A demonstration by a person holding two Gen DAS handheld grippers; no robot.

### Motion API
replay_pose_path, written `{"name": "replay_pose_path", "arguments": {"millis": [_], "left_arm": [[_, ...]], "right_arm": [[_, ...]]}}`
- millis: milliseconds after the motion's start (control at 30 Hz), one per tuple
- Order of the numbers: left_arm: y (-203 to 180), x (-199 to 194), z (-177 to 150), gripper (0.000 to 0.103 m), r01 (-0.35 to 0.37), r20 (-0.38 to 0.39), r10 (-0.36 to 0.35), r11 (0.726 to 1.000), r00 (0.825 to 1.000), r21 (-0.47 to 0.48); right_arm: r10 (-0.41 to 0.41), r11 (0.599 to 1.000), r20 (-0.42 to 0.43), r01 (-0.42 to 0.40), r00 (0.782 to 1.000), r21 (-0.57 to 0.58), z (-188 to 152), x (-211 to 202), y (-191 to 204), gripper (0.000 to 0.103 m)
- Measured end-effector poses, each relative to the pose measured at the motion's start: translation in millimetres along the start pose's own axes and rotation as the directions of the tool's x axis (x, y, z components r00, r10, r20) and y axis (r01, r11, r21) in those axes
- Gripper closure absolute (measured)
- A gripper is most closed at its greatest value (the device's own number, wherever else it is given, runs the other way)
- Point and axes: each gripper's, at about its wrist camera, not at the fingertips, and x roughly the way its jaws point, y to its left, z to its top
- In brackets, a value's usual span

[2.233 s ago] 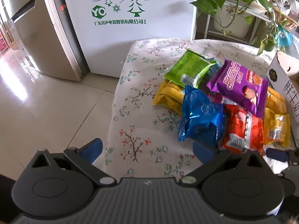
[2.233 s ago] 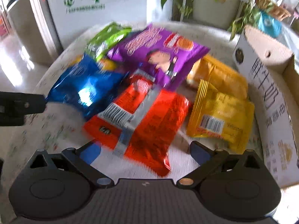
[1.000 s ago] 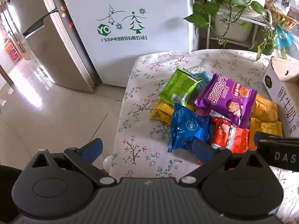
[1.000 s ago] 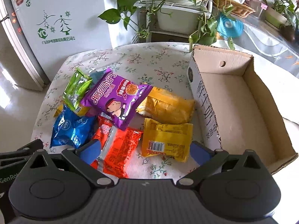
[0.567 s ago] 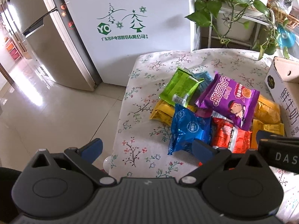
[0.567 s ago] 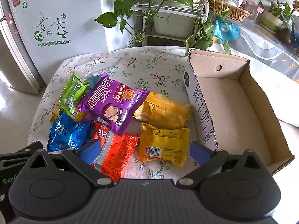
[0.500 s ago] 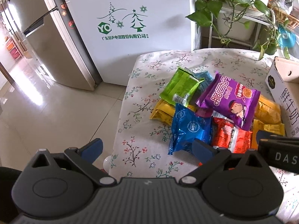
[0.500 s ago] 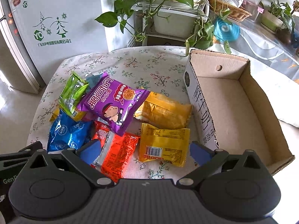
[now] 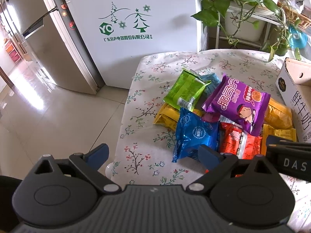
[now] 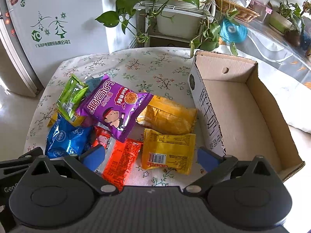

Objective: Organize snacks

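A heap of snack packets lies on the floral tablecloth (image 9: 155, 73): green (image 9: 184, 91), purple (image 9: 237, 103), blue (image 9: 194, 134), red (image 9: 239, 143) and yellow ones (image 10: 169, 147). An empty cardboard box (image 10: 239, 104) stands to their right. My left gripper (image 9: 153, 154) hangs above the table's near left corner, jaws wide and closing, nothing between them. My right gripper (image 10: 150, 158) hovers open over the red packet (image 10: 120, 155) and a yellow packet, clear of both. The purple packet (image 10: 116, 106) rests on top of the heap.
A white appliance (image 9: 132, 19) and a steel fridge (image 9: 44, 44) stand beyond the table's far left. Potted plants on a white rack (image 10: 171, 13) sit behind the table. Tiled floor (image 9: 48, 120) lies left of the table's edge.
Both grippers have pulled back and up from the heap since the earliest frames; over the last second neither has visibly moved and the packets lie unchanged.
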Motion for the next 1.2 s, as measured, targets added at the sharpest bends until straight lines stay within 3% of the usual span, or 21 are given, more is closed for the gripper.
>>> {"name": "replay_pose_path", "arguments": {"millis": [1200], "left_arm": [[1, 23, 2, 0.006, 0.039, -0.060, -0.037, 0.998, 0.998, 0.043]], "right_arm": [[-0.038, 0.999, 0.000, 0.038, 0.999, -0.008, 1, 12, 8, 0.000]]}}
